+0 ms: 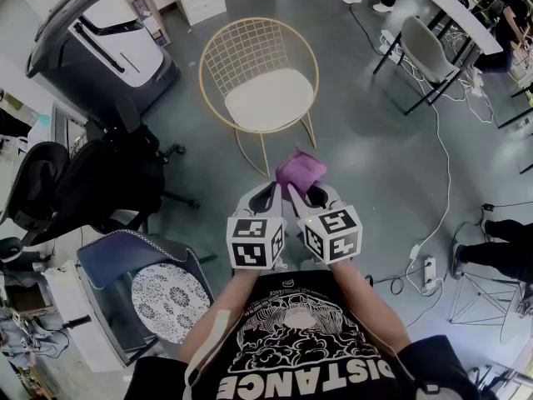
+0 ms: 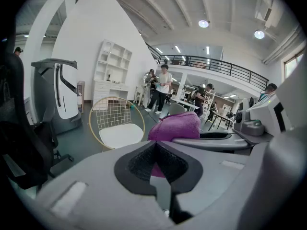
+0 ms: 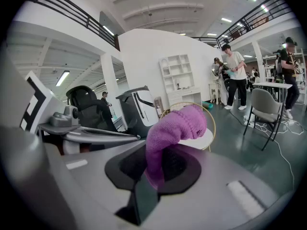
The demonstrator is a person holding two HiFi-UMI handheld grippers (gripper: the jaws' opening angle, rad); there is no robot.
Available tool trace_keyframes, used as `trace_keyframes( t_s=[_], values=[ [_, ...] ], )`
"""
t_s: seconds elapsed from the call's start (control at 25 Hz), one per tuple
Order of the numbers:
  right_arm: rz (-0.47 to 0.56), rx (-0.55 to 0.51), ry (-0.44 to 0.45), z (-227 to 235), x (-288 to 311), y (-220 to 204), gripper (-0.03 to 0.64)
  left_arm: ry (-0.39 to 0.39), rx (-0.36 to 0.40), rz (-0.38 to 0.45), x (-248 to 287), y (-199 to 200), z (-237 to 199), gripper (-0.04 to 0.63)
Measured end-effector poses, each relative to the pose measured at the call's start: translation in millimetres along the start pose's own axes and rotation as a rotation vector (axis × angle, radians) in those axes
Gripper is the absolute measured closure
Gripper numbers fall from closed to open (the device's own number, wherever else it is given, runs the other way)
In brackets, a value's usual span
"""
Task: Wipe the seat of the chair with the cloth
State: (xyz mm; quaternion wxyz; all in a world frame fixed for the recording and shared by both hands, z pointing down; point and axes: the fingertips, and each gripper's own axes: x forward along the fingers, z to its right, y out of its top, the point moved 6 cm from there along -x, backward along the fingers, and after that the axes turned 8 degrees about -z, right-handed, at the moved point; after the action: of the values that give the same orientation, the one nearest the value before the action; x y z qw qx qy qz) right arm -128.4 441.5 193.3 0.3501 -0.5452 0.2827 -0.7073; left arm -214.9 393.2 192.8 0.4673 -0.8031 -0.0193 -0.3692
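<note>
The right gripper has its jaws closed on the purple cloth. A fold of it is pinched between them and the rest stands up above the tips. The left gripper is just beside it, jaws together, w/ nothing of its own between them.

The chair stands straight ahead, a little to the left of the cloth and apart from both grippers. Its white seat is wider left-to-right, and its open front edge faces the person. The wire back curves round the far side & both sides.

I judge that wiping has not begun. The right gripper must go forward & down over the front edge, then stroke side to side, stopping before the wire. The floor between is free. The black office chair is at the left and the cable at the right, both well apart.
</note>
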Motion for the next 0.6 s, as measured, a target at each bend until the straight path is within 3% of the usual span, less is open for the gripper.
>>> trace_keyframes(
  t_s=[0.6],
  values=[
    [-0.011,0.032,-0.018,-19,14,0,0.557,-0.039,0.009,-0.013,-3,-2,-23,0.598]
  ],
)
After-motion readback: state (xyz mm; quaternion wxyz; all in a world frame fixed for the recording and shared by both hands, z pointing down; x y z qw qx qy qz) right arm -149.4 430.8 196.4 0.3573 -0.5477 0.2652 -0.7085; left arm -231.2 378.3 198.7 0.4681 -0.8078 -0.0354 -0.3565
